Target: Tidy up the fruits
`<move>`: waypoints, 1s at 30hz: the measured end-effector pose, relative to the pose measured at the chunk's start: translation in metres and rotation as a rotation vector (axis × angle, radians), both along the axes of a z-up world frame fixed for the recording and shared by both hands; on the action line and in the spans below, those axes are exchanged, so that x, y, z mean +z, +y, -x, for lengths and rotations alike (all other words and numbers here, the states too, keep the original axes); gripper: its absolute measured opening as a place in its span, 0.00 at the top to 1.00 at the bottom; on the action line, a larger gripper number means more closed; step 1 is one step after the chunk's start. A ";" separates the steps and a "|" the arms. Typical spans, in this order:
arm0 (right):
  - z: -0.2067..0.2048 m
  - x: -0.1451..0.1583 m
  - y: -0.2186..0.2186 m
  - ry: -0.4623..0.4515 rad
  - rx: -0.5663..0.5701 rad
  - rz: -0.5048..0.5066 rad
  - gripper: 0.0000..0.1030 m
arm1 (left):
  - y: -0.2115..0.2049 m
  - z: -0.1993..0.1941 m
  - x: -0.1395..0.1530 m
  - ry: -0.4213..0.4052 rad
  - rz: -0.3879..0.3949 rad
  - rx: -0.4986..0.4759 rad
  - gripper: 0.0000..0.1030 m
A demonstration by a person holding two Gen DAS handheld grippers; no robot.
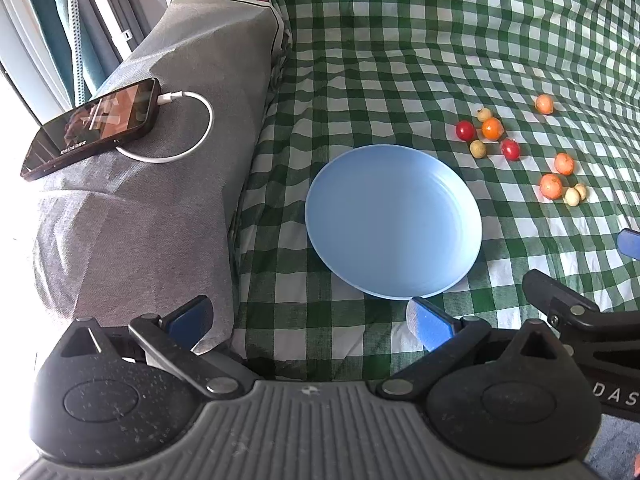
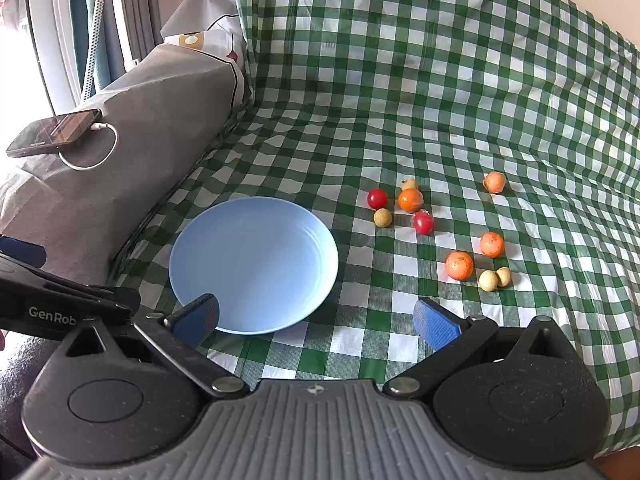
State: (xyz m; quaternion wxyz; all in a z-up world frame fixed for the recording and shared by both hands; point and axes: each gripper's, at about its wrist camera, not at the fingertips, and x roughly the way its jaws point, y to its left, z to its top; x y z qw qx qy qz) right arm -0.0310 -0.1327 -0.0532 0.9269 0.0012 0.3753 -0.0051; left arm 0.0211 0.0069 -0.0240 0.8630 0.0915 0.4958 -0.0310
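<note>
A light blue plate (image 1: 394, 220) (image 2: 256, 264) lies empty on the green checked cloth. To its right lie scattered small fruits: several oranges (image 1: 551, 186) (image 2: 459, 265), two red ones (image 1: 465, 131) (image 2: 377, 198) and several pale yellow ones (image 1: 477, 148) (image 2: 383, 217). My left gripper (image 1: 310, 322) is open and empty, low in front of the plate's near edge. My right gripper (image 2: 316, 320) is open and empty, just in front of the plate's near right edge. Each gripper shows at the edge of the other's view.
A grey cushion (image 1: 160, 168) (image 2: 132, 120) stands left of the plate, with a phone (image 1: 92, 128) (image 2: 54, 132) on a white charging cable on top. The checked cloth (image 1: 440, 40) rises up at the back.
</note>
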 end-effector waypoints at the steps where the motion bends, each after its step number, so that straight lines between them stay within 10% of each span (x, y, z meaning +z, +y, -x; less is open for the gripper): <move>1: 0.000 0.000 0.000 0.003 -0.001 0.001 0.01 | 0.000 -0.001 -0.001 0.003 0.001 0.000 0.00; 30: 0.009 -0.002 -0.062 -0.069 -0.149 -0.059 0.01 | -0.075 -0.012 0.001 0.017 -0.035 -0.099 0.00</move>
